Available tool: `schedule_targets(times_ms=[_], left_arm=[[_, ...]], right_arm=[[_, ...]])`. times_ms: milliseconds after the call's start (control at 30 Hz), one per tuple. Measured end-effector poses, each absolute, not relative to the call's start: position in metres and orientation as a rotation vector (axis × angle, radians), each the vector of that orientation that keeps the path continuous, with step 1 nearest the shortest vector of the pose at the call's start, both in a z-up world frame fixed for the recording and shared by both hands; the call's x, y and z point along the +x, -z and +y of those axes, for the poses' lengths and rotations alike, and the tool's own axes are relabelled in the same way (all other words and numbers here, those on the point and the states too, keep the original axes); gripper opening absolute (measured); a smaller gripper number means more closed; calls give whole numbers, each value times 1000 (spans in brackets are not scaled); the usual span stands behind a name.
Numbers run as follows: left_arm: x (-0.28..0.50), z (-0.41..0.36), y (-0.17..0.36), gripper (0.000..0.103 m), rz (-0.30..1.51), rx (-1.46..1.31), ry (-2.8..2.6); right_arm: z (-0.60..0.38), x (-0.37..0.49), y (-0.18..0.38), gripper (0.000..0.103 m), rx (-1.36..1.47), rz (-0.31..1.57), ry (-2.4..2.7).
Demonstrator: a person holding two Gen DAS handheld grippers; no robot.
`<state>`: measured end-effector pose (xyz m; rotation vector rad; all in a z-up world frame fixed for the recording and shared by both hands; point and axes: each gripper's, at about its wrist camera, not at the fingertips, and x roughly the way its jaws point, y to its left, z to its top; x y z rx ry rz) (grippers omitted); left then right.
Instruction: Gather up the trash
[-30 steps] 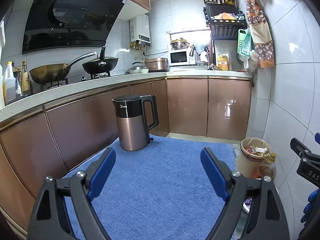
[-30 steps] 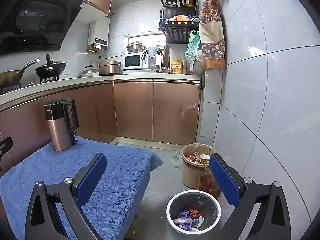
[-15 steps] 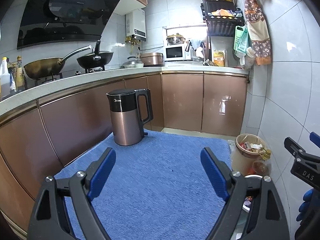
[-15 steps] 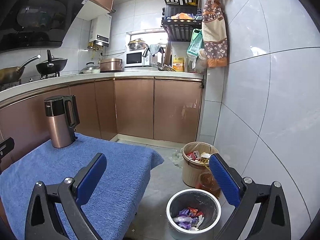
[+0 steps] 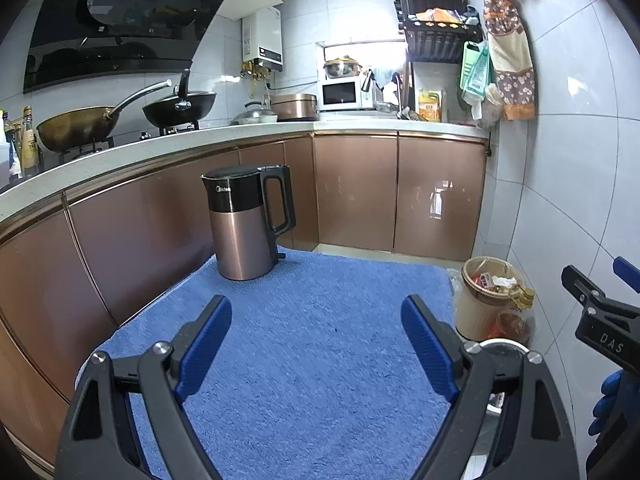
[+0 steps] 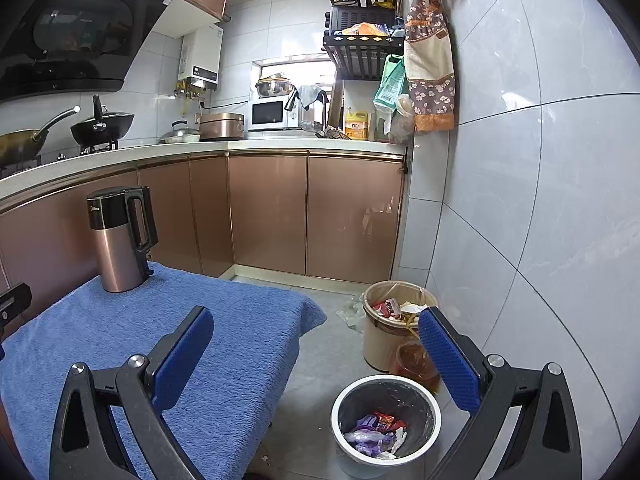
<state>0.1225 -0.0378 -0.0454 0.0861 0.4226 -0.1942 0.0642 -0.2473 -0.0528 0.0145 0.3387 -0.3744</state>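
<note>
A small white waste bin (image 6: 386, 424) stands on the floor below my right gripper (image 6: 316, 340), with several crumpled wrappers (image 6: 378, 432) inside. Its rim shows in the left wrist view (image 5: 500, 345) behind my right finger. My left gripper (image 5: 316, 326) is open and empty above the blue towel (image 5: 312, 360). My right gripper is open and empty, over the towel's right edge (image 6: 240, 340) and the floor. I see no loose trash on the towel.
A copper kettle (image 5: 246, 226) stands at the towel's far left corner. A beige bin (image 6: 394, 324) full of rubbish and an amber bottle (image 6: 416, 364) stand by the tiled right wall. Copper cabinets and a worktop with woks run along the left and back.
Both grippers have risen and tilted slightly, so the kettle and bins sit a little lower in view. Both stay open and empty.
</note>
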Motion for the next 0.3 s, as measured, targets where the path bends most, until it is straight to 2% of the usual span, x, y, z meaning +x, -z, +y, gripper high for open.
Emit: schedule_targets(times_ms=[300], left_arm=[[129, -39, 52, 86, 475, 83, 209]], right_arm=[[-247, 69, 56, 103, 8, 357, 375]])
